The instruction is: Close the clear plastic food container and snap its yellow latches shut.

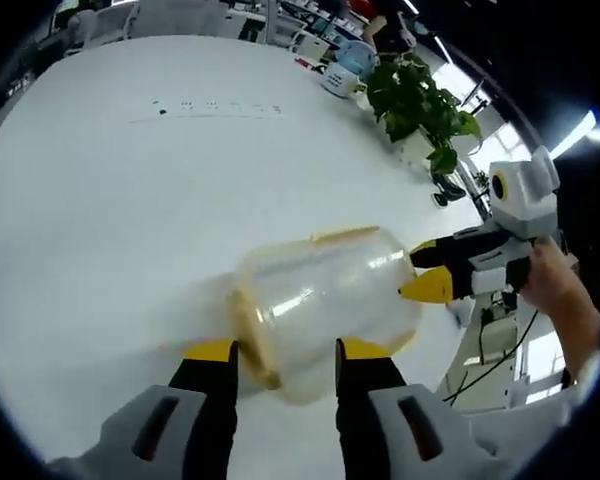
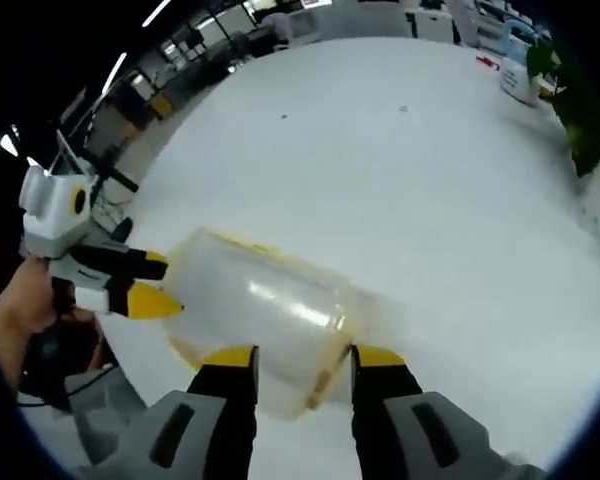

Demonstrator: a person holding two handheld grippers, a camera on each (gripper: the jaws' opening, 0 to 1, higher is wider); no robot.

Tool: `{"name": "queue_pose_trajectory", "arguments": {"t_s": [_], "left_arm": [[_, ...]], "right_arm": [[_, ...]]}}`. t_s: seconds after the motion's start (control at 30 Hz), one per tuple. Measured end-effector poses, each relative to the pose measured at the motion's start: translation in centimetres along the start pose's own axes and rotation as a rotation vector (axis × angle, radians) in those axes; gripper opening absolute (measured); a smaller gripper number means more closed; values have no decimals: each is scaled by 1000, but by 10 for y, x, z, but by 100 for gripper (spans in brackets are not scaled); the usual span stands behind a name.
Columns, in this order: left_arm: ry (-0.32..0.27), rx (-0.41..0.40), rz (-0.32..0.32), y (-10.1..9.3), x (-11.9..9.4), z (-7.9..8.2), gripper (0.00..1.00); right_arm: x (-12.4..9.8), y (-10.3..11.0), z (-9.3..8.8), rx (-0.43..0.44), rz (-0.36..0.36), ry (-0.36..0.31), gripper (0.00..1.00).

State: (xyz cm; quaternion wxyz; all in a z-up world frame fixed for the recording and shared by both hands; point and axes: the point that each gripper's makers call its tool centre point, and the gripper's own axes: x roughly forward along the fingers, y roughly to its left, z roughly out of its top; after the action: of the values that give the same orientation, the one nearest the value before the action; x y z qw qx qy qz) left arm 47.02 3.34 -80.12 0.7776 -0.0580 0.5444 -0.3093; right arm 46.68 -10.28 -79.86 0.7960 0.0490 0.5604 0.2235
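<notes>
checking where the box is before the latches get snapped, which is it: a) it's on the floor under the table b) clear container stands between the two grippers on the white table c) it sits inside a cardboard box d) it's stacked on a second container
b: the clear container stands on the white table, with the left gripper at one end and the right gripper at the other.

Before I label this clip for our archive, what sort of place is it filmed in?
Probably an open-plan office. The container sits on a big white table with a potted plant at its far edge, and rows of desks stretch behind.
</notes>
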Motion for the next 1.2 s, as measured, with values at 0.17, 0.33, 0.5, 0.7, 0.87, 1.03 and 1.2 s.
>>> {"name": "queue_pose_trajectory", "arguments": {"t_s": [0.17, 0.33, 0.5, 0.7, 0.87, 1.03, 1.2], "left_arm": [[9, 15, -139, -20, 2, 2, 32], [19, 8, -31, -7, 4, 1, 30], [5, 9, -24, -3, 2, -1, 30], [9, 1, -20, -3, 2, -1, 31], [11, -9, -24, -2, 2, -1, 32], [3, -15, -22, -2, 1, -1, 32], [6, -26, -15, -3, 1, -4, 32]], "right_arm": [[1, -1, -1, 9, -9, 6, 34], [1, 13, -9, 88, 55, 54, 30], [4, 3, -5, 62, 5, 31, 29], [2, 1, -4, 77, 4, 6, 30], [1, 1, -3, 75, 2, 5, 32], [1, 1, -2, 74, 4, 4, 32], [1, 1, -1, 55, 14, 19, 32]]}}
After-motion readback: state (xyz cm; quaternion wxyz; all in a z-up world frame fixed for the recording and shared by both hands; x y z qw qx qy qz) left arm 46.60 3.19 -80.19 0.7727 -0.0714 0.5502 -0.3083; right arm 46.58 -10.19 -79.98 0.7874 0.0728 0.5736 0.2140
